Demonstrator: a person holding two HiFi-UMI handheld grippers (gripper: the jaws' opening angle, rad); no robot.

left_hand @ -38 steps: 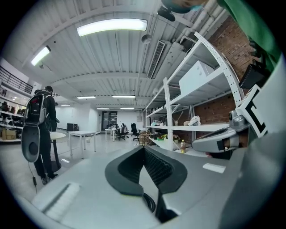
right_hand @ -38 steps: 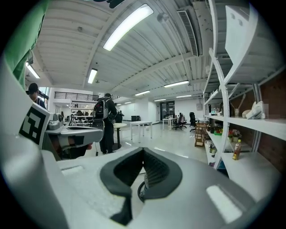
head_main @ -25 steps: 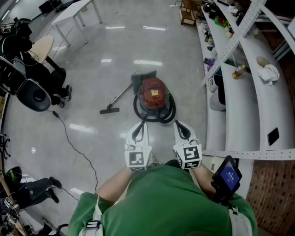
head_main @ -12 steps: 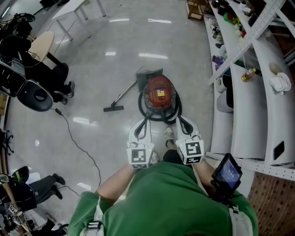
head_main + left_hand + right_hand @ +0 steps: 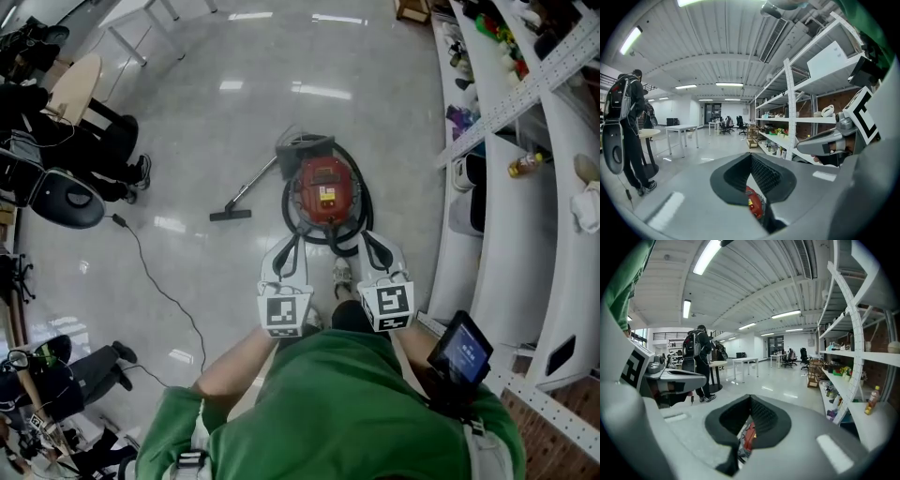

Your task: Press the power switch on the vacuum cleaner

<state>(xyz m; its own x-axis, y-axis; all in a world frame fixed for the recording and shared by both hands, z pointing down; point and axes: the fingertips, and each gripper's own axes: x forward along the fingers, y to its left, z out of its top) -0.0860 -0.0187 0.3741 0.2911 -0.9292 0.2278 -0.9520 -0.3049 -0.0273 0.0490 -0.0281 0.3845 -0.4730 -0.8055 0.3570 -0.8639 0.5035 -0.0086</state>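
A red canister vacuum cleaner (image 5: 323,191) stands on the shiny floor, ringed by its black hose (image 5: 362,212). Its wand and floor nozzle (image 5: 232,214) lie out to the left. My left gripper (image 5: 292,242) and right gripper (image 5: 366,237) hang side by side just short of the vacuum, above the floor and apart from it. Both are shut with nothing between the jaws. In the left gripper view a slice of the red vacuum (image 5: 755,202) shows through the gap below the shut jaws (image 5: 751,155). The right gripper view shows the same red body (image 5: 749,437). No switch is discernible.
Long white shelving (image 5: 525,197) with bottles and small items runs down the right side. A black cable (image 5: 155,277) trails over the floor at left, near a chair (image 5: 66,199) and standing people. The person's shoe (image 5: 343,274) sits between the grippers.
The person has stepped forward, so the vacuum now lies closer, right in front of both gripper tips. Both grippers stay shut and level.
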